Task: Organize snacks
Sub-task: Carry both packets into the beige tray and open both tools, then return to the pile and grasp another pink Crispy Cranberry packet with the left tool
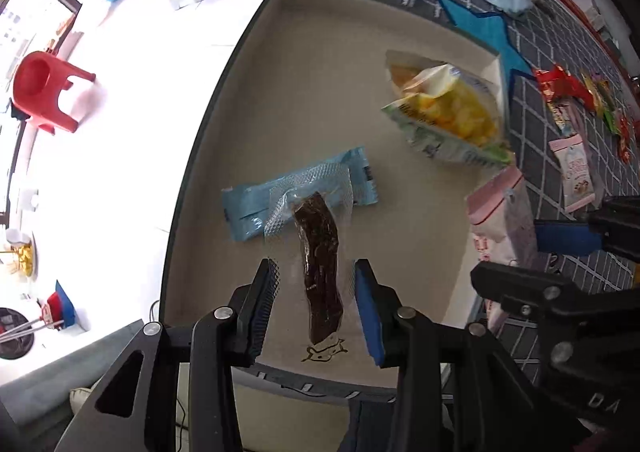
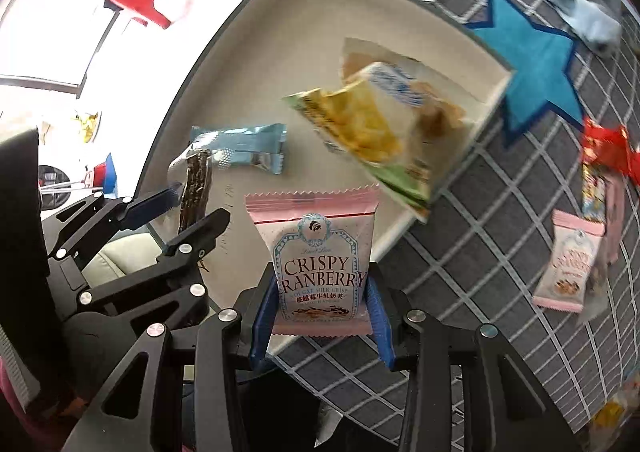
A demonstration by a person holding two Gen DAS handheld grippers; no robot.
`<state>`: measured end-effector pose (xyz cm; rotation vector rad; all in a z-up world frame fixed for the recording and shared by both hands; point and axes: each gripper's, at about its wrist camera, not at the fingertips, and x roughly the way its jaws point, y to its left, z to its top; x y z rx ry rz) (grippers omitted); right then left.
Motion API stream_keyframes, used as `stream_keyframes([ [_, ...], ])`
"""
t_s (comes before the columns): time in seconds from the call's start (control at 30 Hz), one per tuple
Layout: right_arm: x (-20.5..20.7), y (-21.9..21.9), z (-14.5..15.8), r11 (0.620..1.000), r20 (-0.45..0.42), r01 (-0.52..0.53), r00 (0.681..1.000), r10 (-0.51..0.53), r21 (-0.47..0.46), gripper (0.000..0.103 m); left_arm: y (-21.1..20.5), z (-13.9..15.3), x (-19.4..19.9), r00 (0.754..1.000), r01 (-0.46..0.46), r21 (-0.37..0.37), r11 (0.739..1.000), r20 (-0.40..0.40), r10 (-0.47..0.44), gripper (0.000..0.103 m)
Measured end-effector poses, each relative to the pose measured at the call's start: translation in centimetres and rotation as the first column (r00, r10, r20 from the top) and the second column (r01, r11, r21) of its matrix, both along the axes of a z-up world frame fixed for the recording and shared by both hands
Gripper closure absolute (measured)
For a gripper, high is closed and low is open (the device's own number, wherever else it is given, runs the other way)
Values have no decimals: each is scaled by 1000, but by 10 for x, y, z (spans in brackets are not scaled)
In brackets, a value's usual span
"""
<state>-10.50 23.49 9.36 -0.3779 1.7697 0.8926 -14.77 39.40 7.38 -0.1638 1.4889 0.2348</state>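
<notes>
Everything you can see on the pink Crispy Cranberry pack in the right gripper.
The Crispy Cranberry pack is a pink pillow-style wrapper, glossy like plastic film, with serrated seals top and bottom and a white and light-blue label panel with red lettering. It stands upright, sealed and undamaged, its lower sides clamped between the blue pads of the right gripper. It hangs over the near edge of the beige tray, above the grid-patterned cloth. Nothing else visibly touches it.

Inside the tray (image 1: pixel 248 63), bare floor lay open along its far-left edge and corner. The blue packet (image 1: pixel 300 197) blocked the middle, the yellow bag (image 1: pixel 444 115) the right edge.
</notes>
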Motion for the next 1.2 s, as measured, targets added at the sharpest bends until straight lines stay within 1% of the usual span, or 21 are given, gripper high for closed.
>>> stream_keyframes([
  [0.07, -4, 10, -4, 1000, -4, -2, 1000, 2, -7, 60, 4, -2, -4, 1000, -2, 8, 1000, -9, 2, 60],
  [0.17, 8, 5, -9, 1000, -12, 4, 1000, -4, -16, 59, 7, -7, -2, 1000, -7, 14, 1000, -26, 7, 58],
  [0.23, 12, 3, -11, 1000, -9, 9, 1000, -9, -27, 51, 4, -12, -1, 999, -5, 36, 999, -41, 6, 56],
  [0.27, 9, 4, -14, 999, 2, 11, 1000, -11, -38, 42, 4, -13, -1, 999, -6, 44, 999, -45, 8, 48],
  [0.3, 13, 2, -13, 999, 15, 16, 1000, -16, -51, 32, 6, -13, -1, 999, -9, 51, 999, -49, 12, 34],
  [0.33, 14, 1, -16, 998, 23, 30, 999, -28, -60, 27, 4, -14, -1, 999, -15, 58, 998, -49, 18, 26],
  [0.37, 18, -4, -18, 997, 16, 57, 998, -56, -58, 16, 3, -14, 0, 999, -20, 60, 998, -44, 23, 21],
  [0.4, 23, -9, -18, 996, 9, 76, 997, -76, -55, 13, 3, -14, 0, 999, -22, 62, 998, -38, 25, 21],
  [0.57, 44, -39, -24, 986, 0, 146, 989, -147, -80, 13, -1, -11, 6, 999, -21, 67, 998, -38, 23, 21],
  [0.63, 52, -56, -27, 979, -8, 182, 983, -183, -86, 0, -2, -2, 5, 1000, -15, 72, 997, -22, 17, 21],
  [0.8, 72, -110, -37, 950, -29, 284, 957, -290, -126, 0, -9, 13, 9, 1000, 0, 69, 998, 17, -1, 21],
  [0.87, 80, -138, -43, 930, -33, 335, 939, -344, -154, 0, -17, 21, 13, 999, 8, 69, 998, 33, -11, 21],
  [0.93, 86, -164, -51, 904, -35, 385, 917, -397, -187, 0, -28, 28, 18, 998, 37, 58, 998, 52, -40, 21],
  [1.03, 92, -209, -65, 853, -35, 458, 876, -481, -250, 0, -50, 38, 27, 993, 94, 38, 995, 73, -96, 21],
  [1.13, 90, -259, -83, 786, -40, 530, 821, -570, -317, 0, -76, 47, 38, 983, 162, 8, 987, 90, -162, 21],
  [1.17, 88, -280, -91, 754, -49, 560, 791, -610, -343, 0, -83, 49, 39, 979, 184, -4, 983, 93, -182, 21],
  [1.2, 86, -298, -95, 732, -56, 578, 770, -635, -360, 0, -95, 51, 44, 973, 213, -20, 977, 94, -211, 21],
])
